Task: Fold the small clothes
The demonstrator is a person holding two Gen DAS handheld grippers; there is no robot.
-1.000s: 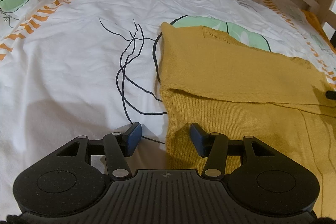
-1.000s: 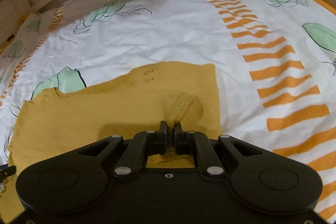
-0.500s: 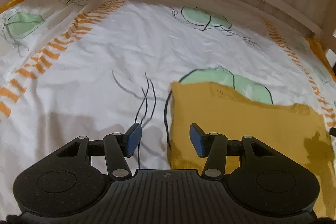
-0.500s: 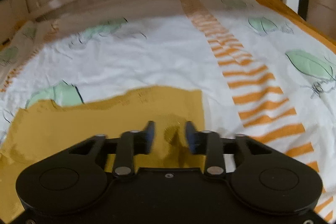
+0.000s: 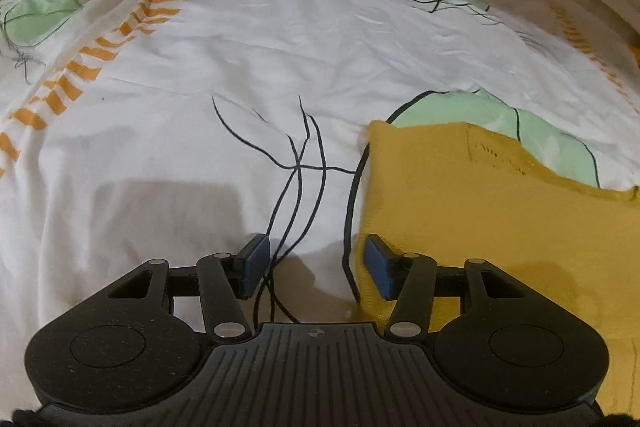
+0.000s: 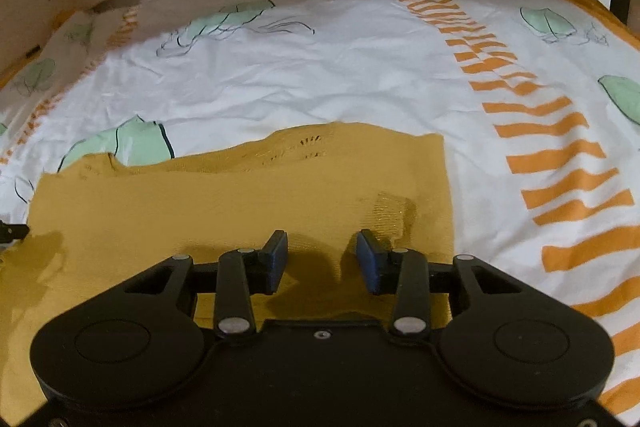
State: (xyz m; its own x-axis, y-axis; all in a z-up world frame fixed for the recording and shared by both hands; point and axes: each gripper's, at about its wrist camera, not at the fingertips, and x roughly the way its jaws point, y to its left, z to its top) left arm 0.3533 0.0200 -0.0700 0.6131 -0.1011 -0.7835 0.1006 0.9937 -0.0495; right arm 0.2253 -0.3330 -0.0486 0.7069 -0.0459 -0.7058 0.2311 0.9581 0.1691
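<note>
On a bed's white printed sheet [image 5: 248, 39] lies a folded mustard sweater [image 6: 240, 203], flat. Above it hangs the right claw [image 6: 322, 259], jaws just parted and narrowing slightly, gripping nothing. At the sweater's left edge, the left claw [image 5: 316, 265] stands apart, empty, over the sheet.

Both tools look alike: the left gripper [image 5: 316, 267] and the right gripper [image 6: 322, 259] are matte black plastic, each with two round discs, slim linkage arms on silver rivets, and blue pads [image 5: 253, 265]. The left's base is ribbed.
</note>
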